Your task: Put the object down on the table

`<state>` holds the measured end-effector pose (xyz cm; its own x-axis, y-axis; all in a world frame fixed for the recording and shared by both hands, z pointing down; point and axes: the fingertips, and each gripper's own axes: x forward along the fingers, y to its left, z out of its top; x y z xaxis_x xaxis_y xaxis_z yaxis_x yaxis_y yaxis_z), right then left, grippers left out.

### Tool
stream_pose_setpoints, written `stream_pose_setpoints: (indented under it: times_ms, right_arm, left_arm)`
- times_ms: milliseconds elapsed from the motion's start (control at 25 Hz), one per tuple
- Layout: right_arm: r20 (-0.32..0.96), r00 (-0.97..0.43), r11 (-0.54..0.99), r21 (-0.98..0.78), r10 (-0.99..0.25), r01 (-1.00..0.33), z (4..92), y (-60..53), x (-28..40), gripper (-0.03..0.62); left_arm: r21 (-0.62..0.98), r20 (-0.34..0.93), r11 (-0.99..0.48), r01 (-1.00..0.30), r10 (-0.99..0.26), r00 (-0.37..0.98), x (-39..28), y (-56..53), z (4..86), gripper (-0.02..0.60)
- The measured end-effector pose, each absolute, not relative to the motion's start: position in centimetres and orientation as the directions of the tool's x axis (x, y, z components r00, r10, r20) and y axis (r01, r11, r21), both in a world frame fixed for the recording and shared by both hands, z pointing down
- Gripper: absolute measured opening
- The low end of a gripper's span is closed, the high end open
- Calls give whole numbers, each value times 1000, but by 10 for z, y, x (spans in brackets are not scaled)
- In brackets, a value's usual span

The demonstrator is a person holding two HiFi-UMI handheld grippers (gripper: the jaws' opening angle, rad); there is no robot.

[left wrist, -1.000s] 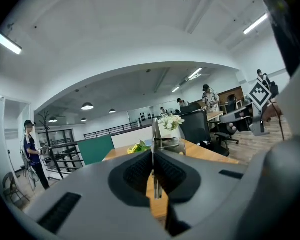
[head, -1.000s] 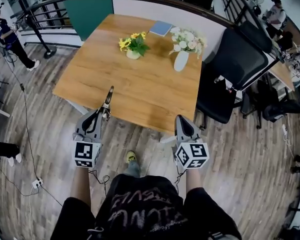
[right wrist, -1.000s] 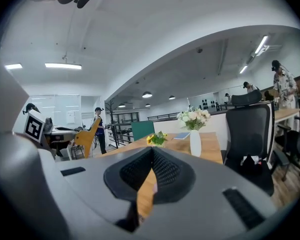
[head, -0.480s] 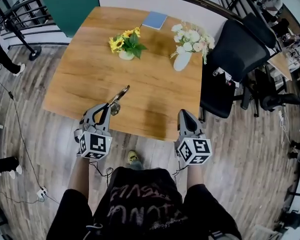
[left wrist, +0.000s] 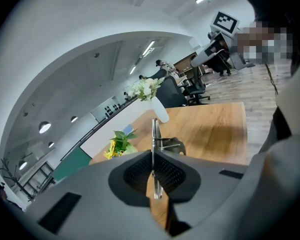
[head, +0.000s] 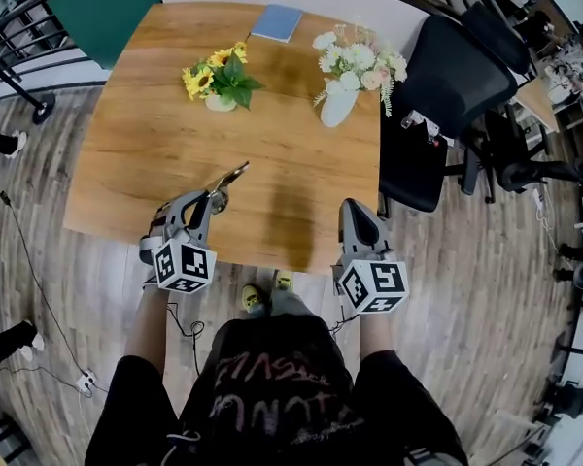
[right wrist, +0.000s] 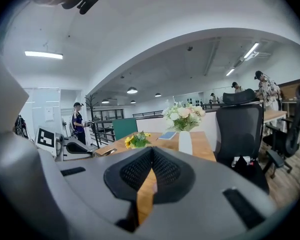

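Observation:
My left gripper (head: 212, 202) is shut on a thin metal tool (head: 225, 184) that sticks out forward and to the right over the near part of the wooden table (head: 146, 153). In the left gripper view the tool (left wrist: 154, 139) stands edge-on between the pads of that gripper (left wrist: 152, 171), with a metal loop on its right side. My right gripper (head: 355, 223) hovers at the table's near edge, shut with nothing in it. The right gripper view shows its pads (right wrist: 151, 159) meeting at the tips, with the left gripper (right wrist: 70, 148) at the left.
A small pot of yellow flowers (head: 217, 81) and a white vase of pale flowers (head: 338, 100) stand at the far half of the table. A blue book (head: 276, 22) lies at the far edge. A black office chair (head: 445, 81) stands to the right. The floor is wood planks.
The table has come closer in the head view. Both grippers now reach over its near edge. The left gripper has kept hold of the metal tool.

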<state>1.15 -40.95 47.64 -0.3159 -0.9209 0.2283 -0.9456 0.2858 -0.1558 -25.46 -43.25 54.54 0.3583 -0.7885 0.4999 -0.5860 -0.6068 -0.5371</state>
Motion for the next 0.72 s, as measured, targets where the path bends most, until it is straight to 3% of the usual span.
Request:
stream_pose_setpoints:
  times_ms: [720]
  right_arm:
    - [282, -356, 299, -226, -891, -927, 516, -474, 48, 5]
  left_arm:
    - [-579, 678, -713, -396, -691, 251, -212, -476, 632, 20]
